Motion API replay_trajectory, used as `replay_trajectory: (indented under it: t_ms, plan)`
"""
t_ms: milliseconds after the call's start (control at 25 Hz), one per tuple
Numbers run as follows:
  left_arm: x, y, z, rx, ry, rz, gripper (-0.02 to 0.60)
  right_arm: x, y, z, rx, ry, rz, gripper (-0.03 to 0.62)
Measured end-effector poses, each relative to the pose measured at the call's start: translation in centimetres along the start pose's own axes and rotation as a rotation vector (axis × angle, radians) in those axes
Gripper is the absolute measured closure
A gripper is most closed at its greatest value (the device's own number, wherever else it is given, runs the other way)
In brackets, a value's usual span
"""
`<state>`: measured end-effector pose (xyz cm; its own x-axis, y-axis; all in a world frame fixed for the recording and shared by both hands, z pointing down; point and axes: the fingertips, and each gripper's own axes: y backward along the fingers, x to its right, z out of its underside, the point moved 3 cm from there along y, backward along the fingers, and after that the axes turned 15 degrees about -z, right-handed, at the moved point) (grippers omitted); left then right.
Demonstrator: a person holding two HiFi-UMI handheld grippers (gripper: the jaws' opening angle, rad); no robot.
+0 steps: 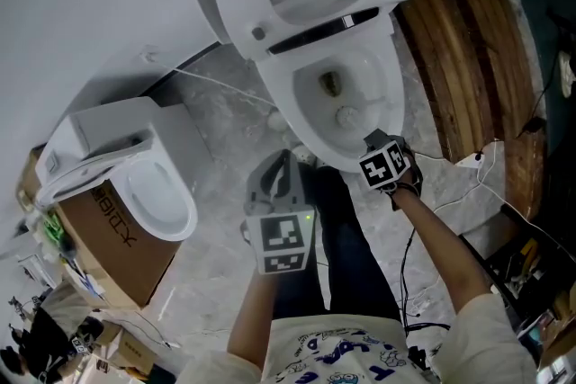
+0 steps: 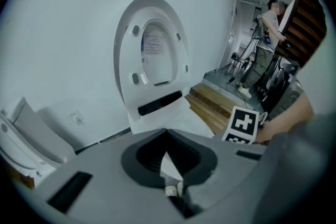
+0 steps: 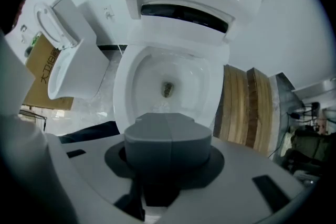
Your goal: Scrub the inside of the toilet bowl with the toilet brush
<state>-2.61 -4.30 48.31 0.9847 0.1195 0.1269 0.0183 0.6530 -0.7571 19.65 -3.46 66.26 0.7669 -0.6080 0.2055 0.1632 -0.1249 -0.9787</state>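
Brush hunt comes first, far as I can tell; no toilet brush shows in any view. Your right tool (image 1: 376, 142) is clenched on nothing, jaws pressed flat together, with the toilet bowl (image 1: 306, 117) just ahead of its tip and the seat (image 1: 216, 13) tipped up beyond that; your left tool (image 1: 286, 159) looks closed and empty too, hanging back beside your leg, with a spare toilet (image 1: 157, 198) off to its left. So scrubbing hasn't begun; next you need to find the brush, open one tool and grip its handle.
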Motion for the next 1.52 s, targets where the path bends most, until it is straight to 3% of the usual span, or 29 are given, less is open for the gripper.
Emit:
replay_trajectory:
  t_ms: [320, 640, 920, 1080, 1320, 1520]
  plan:
    - [0.4, -0.1, 0.2, -0.005, 0.012, 0.010, 0.578, -1.8, -0.8, -0.9, 0.090, -0.313, -0.106, 0.430]
    - [0.1, -0.2, 0.6, -0.011, 0.010, 0.007, 0.578, -2.8, -1.3, -3.1, 0.134, -0.502, -0.145, 0.430]
    - [-0.6, -0.8, 0.5, -0.015, 0.038, -0.007, 0.580, -2.5, -1.4, -7.8, 0.315, -0.620, -0.224, 0.430]
    - [-0.5, -0.9, 0.1, -0.009, 0.044, -0.004, 0.580, -1.3, -1.0, -10.1, 0.398, -0.720, -0.278, 0.430]
    - [-0.7, -0.9, -0.1, -0.005, 0.042, -0.001, 0.578, 2.2, -0.3, -11.2, 0.501, -0.965, -0.308, 0.430]
    - [-1.2, -1.1, 0.0, -0.012, 0.049, -0.010, 0.580, 5.1, 0.7, -10.7, 0.558, -1.006, -0.255, 0.430]
